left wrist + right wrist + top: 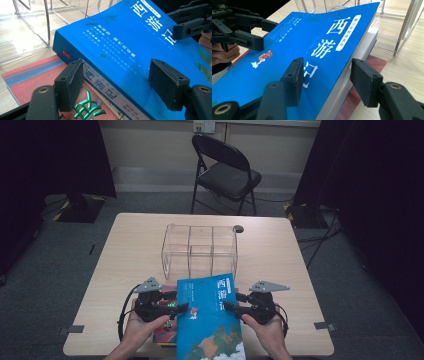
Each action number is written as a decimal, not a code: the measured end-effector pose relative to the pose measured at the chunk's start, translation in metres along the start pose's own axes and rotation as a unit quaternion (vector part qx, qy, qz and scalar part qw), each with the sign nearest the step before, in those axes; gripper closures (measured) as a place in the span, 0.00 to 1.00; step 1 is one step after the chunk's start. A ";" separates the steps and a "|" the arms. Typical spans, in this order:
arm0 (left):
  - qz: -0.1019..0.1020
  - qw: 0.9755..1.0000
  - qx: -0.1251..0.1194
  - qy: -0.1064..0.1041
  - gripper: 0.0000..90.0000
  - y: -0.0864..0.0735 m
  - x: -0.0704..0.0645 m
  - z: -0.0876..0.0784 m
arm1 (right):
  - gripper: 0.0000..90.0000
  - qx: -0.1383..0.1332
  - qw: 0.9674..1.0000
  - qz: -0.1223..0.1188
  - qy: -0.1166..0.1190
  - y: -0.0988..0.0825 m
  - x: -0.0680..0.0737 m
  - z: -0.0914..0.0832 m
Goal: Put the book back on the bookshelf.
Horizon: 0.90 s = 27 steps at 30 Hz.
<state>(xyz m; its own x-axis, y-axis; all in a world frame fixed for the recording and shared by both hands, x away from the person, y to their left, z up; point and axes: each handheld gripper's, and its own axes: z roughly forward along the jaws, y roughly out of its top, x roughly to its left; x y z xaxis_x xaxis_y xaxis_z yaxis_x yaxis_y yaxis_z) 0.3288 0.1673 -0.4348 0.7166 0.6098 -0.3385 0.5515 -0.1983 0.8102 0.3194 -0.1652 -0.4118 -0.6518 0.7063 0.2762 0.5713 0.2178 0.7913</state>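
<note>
L gripper (181, 308) jaws apart; R gripper (226, 306) same.

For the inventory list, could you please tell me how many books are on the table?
2. The blue book lies on top at the near edge, between both grippers; the red book lies flat beneath it, showing at its left side. More could be hidden underneath.

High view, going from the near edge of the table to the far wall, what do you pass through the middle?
Blue book → clear plastic organizer → far edge of the table → black folding chair
</note>
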 end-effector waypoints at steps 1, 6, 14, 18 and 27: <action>0.000 1.000 0.000 0.000 0.32 0.000 0.000 0.000 | 0.52 -0.003 1.000 0.002 0.002 0.000 0.001 -0.002; -0.007 1.000 -0.008 -0.004 0.32 -0.002 0.001 0.001 | 0.60 0.000 1.000 0.002 0.009 0.000 0.011 -0.009; -0.011 1.000 -0.005 -0.004 0.29 -0.001 0.002 0.002 | 0.55 -0.003 0.999 0.027 0.025 -0.002 -0.002 0.001; -0.007 1.000 -0.001 -0.001 0.28 0.000 0.002 0.003 | 0.52 -0.003 0.999 0.025 0.030 0.003 -0.005 0.010; 0.000 1.000 -0.003 0.019 0.26 0.001 -0.005 0.004 | 0.46 0.002 0.998 0.030 0.056 0.021 -0.009 0.035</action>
<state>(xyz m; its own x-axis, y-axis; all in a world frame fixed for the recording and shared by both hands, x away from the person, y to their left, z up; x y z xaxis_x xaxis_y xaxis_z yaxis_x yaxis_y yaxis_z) 0.3275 0.1611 -0.4343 0.7006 0.6378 -0.3199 0.5483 -0.1944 0.8134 0.3548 -0.1435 -0.4172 -0.6673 0.6389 0.3828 0.6132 0.1795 0.7693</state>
